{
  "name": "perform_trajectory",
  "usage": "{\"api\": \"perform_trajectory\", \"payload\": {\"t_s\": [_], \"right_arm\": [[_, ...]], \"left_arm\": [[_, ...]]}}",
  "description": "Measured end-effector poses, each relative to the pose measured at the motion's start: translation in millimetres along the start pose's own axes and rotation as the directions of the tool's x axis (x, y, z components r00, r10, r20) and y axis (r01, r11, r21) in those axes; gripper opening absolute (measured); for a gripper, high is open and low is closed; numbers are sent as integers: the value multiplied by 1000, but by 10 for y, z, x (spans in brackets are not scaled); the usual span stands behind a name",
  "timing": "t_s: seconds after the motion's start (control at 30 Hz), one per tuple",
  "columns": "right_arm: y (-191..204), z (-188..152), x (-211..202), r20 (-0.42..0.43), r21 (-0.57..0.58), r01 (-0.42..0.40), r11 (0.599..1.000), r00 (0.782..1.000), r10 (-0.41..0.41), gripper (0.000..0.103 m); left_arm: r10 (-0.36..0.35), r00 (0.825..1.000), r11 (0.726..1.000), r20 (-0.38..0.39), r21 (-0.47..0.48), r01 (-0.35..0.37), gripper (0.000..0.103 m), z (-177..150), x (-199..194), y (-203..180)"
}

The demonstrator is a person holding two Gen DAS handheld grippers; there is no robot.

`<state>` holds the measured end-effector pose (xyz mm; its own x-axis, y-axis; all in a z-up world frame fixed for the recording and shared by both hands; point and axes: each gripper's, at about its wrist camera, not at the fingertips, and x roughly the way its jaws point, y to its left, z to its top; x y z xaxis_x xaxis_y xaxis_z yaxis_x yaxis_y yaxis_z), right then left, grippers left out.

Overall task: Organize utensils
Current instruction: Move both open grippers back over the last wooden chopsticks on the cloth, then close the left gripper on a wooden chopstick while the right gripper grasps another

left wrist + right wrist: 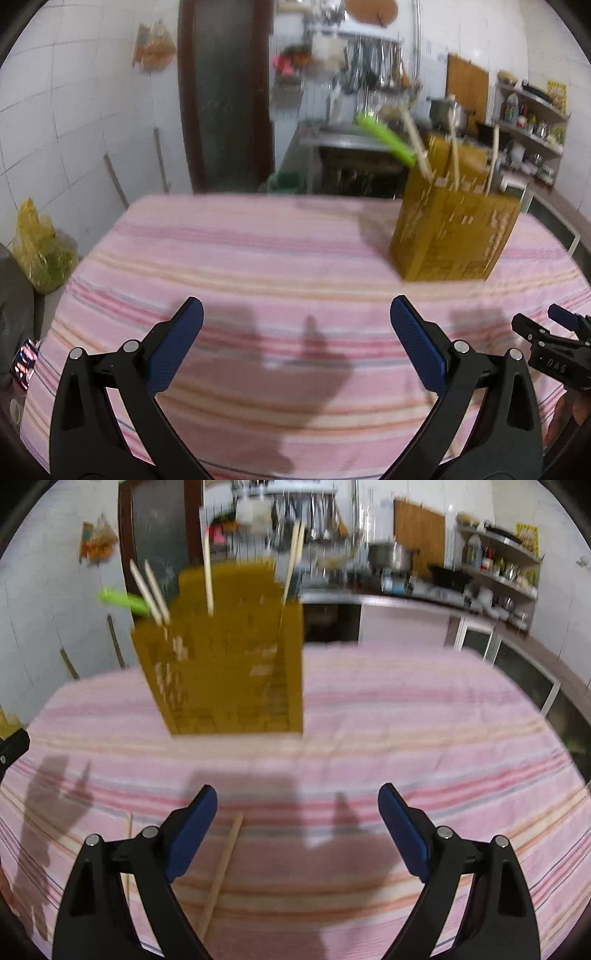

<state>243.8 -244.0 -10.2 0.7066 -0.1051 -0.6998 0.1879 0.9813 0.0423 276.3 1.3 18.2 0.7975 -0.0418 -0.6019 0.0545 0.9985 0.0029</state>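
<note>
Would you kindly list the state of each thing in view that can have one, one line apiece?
Left gripper: open, nothing between its pads.
Right gripper: open, empty.
Yellow box: upright on the striped cloth, top open.
Chopsticks in the box: standing, leaning.
Green utensil: in the box, tilted out.
Loose chopstick: lying flat on the cloth.

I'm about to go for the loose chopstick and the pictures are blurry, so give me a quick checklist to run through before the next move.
1. Right hand-held gripper empty, jaws apart: ok.
2. Left hand-held gripper empty, jaws apart: ok.
3. Loose chopstick flat on the striped cloth, nearer the right gripper's left finger, not centred: not ok.
4. Second thin stick beside it: cannot tell what it is.
5. Yellow box upright, with chopsticks and a green utensil standing in it: ok.
6. Room left in the box: cannot tell.
</note>
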Motion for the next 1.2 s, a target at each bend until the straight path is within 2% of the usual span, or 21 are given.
{"api": "perform_trajectory", "payload": {"t_s": [0.27, 0.33, 0.57, 0.67, 0.73, 0.77, 0.83, 0.87, 1.0, 1.2], "right_arm": [[170, -136, 263, -100, -38, 19, 999, 995, -23, 86], [177, -142, 264, -108, -44, 22, 999, 994, -26, 78], [285, -106, 230, -127, -63, -1, 998, 992, -7, 63], [347, -108, 234, -144, -67, 3, 998, 989, -13, 51], [391, -96, 226, -153, -71, 0, 997, 988, -11, 32], [426, -96, 233, -162, -77, -1, 997, 987, -11, 30], [423, -93, 244, -164, -59, -14, 998, 986, 4, 15], [377, -86, 245, -165, -27, -31, 999, 986, 26, 12], [224, -66, 174, -152, 2, -57, 998, 987, 57, 6], [-159, -91, 62, -139, 33, -46, 998, 989, 50, 6]], "left_arm": [[29, 996, 999, -82, 45, -25, 98, -245, 300, 64], [27, 996, 999, -90, 34, -24, 98, -237, 333, 81], [2, 990, 1000, -139, -10, -3, 98, -282, 451, 131], [5, 990, 1000, -143, 0, -5, 98, -285, 452, 90], [0, 989, 1000, -145, 0, 0, 98, -278, 424, 54], [-4, 989, 1000, -146, 1, 4, 98, -277, 412, 30], [-4, 989, 1000, -148, 6, 5, 98, -275, 385, -16], [-2, 988, 1000, -152, 8, 3, 98, -274, 378, -49], [-23, 985, 1000, -172, -7, 22, 98, -285, 323, -142], [-66, 980, 997, -187, -42, 59, 98, -311, 247, -407]]}}
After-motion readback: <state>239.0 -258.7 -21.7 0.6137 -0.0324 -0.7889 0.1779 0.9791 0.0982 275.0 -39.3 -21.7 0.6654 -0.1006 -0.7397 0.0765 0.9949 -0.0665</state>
